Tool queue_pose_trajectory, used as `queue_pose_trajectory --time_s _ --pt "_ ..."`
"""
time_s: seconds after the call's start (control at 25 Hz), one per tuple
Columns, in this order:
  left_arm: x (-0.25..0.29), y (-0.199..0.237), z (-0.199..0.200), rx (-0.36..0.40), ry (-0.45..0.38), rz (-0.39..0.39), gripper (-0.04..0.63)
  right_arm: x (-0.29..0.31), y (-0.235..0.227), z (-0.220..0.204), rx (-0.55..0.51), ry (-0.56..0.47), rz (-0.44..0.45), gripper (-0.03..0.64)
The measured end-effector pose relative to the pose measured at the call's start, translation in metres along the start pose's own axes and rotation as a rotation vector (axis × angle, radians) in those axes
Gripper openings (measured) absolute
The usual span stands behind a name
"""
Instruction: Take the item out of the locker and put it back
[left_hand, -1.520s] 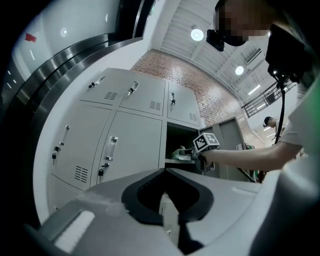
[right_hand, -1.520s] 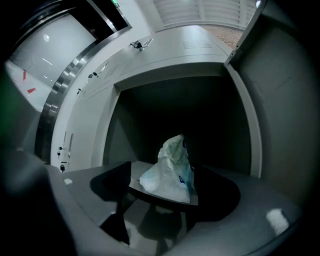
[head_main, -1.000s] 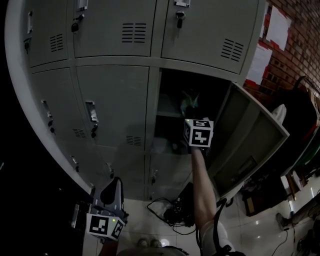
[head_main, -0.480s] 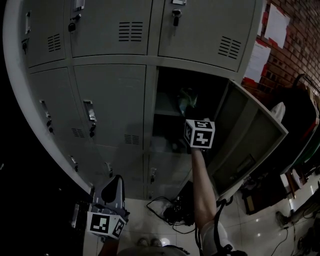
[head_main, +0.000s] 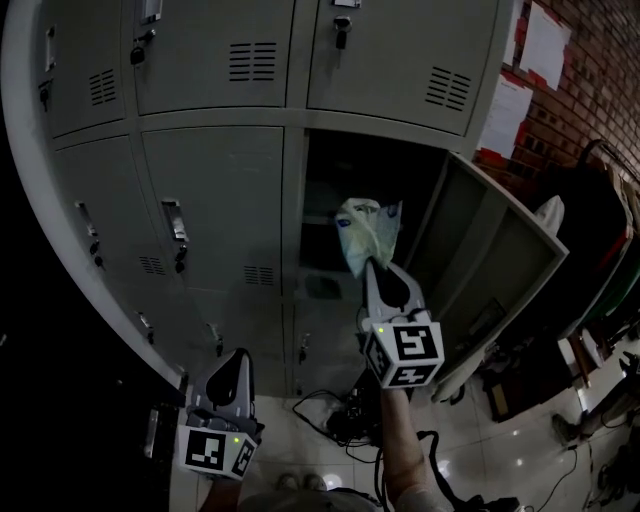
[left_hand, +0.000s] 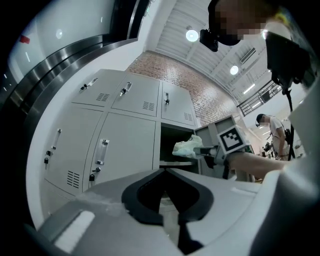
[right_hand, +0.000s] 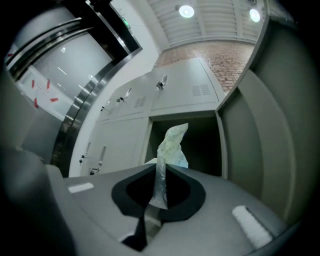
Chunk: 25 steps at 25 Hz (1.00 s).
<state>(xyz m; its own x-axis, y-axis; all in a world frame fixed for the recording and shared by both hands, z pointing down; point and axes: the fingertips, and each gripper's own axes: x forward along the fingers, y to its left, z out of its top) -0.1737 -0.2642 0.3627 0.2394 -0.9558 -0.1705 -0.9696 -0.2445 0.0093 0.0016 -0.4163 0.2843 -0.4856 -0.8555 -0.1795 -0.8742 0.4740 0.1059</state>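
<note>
Low at the left, the left hand-held gripper (head_main: 236, 358) hangs with its jaws pressed together on nothing, before the closed grey lockers (head_main: 215, 190). Further right, a pale plastic bag (head_main: 368, 230) is just outside the open compartment (head_main: 340, 175), pinched at its lower end by the right hand-held gripper (head_main: 374, 268). The locker door (head_main: 495, 270) stands open at the right.

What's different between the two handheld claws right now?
The right gripper pinches a pale plastic bag; the left gripper holds nothing. The right gripper is raised in front of the open locker; the left gripper hangs low, away from it. Both have their jaws together, and each carries a marker cube.
</note>
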Motion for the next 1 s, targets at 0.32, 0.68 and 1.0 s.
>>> queue_pose_trajectory --time_s 0.32,0.68,1.0 --pt "-0.012 -0.014 0.006 -0.009 -0.005 -0.047 0.006 -0.1 0.049 0.025 0.022 -0.059 0.078 0.017" --pt "-0.025 -0.022 0.002 -0.021 0.004 -0.089 0.006 -0.156 0.083 -0.006 0.096 0.013 0.076 0.017" --pt "-0.037 -0.027 0.007 -0.006 -0.005 -0.123 0.006 -0.174 0.1 0.008 0.107 -0.037 0.078 0.017"
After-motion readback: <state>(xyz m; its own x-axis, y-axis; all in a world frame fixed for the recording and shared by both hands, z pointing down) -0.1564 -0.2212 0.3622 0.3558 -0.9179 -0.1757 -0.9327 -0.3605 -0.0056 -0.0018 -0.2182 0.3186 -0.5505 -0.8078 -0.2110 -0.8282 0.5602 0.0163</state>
